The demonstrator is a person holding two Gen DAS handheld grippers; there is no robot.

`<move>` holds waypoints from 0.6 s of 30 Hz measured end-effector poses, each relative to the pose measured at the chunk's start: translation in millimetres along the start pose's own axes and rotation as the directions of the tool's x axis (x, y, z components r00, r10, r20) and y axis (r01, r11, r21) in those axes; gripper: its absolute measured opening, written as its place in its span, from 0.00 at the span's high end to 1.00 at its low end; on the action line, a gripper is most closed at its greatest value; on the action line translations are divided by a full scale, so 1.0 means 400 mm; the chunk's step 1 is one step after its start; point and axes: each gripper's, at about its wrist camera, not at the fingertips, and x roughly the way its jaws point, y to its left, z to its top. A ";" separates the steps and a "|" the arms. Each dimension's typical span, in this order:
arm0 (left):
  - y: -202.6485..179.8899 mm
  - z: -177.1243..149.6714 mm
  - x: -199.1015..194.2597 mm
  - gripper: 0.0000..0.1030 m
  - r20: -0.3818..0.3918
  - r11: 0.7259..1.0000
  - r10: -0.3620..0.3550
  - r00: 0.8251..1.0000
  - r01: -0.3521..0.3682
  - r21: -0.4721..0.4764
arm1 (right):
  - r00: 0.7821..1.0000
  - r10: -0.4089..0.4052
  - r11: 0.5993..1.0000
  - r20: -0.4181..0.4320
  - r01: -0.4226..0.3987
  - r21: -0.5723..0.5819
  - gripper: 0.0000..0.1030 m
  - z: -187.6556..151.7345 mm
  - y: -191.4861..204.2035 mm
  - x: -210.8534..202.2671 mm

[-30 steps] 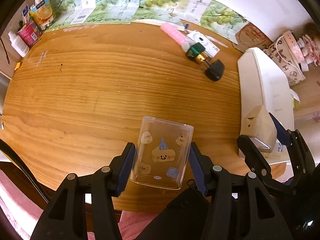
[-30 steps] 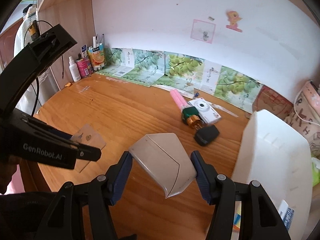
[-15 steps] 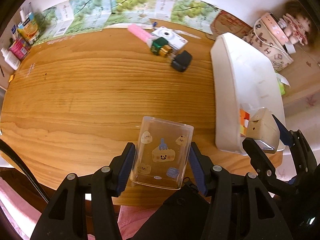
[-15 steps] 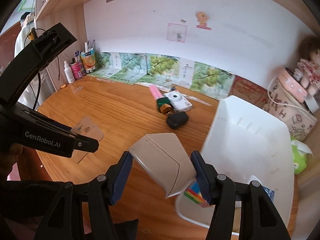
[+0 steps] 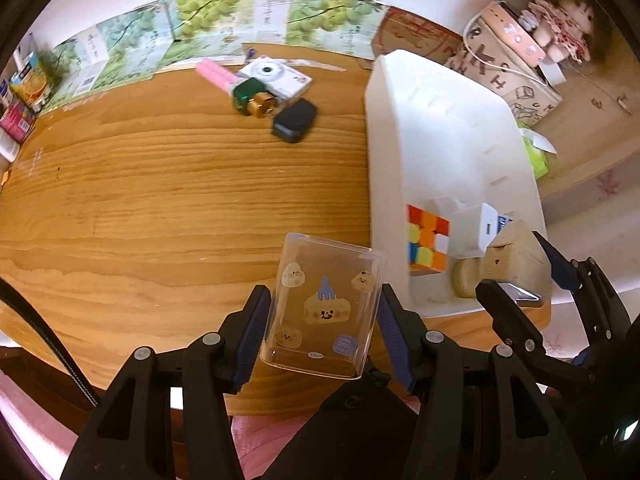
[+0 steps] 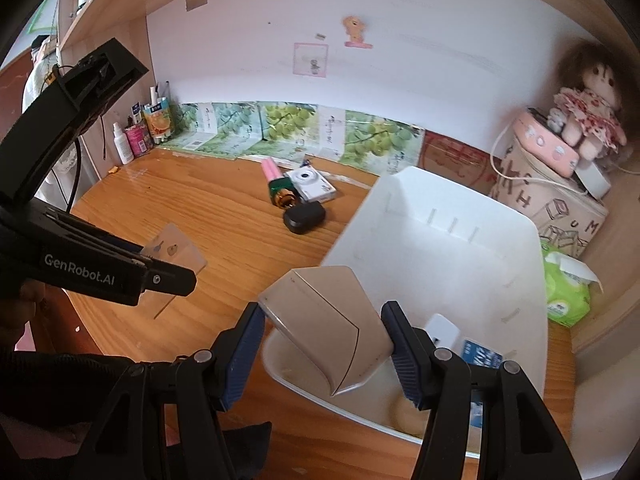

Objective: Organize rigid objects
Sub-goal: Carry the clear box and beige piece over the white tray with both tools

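On the wooden desk (image 5: pixel 168 184), the white plastic bin (image 5: pixel 448 148) sits at three o'clock, holding a multicoloured puzzle cube (image 5: pixel 427 240); a white compact camera (image 5: pixel 276 78) lies at twelve.

We see both fisheye views in warm, bright, even light whose source we cannot place, with black corners and lines that bow hard toward the rims. The wooden table (image 5: pixel 160 200) shows a soft sheen and only faint shadows. The white bin (image 5: pixel 440 128) is smeared with blur along its edges, and the doll (image 6: pixel 588 112) at the margin looks soft.
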 end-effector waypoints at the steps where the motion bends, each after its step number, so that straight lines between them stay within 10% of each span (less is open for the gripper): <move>1: -0.010 0.000 0.001 0.44 0.002 1.000 -0.002 1.000 0.002 0.005 | 1.000 -0.001 1.000 -0.001 0.001 0.000 0.41 -0.003 -0.009 -0.001; 18: -0.180 0.036 0.033 0.44 0.085 0.992 -0.075 0.994 0.066 0.109 | 0.999 -0.026 0.999 -0.028 0.025 -0.048 0.41 -0.008 -0.149 0.012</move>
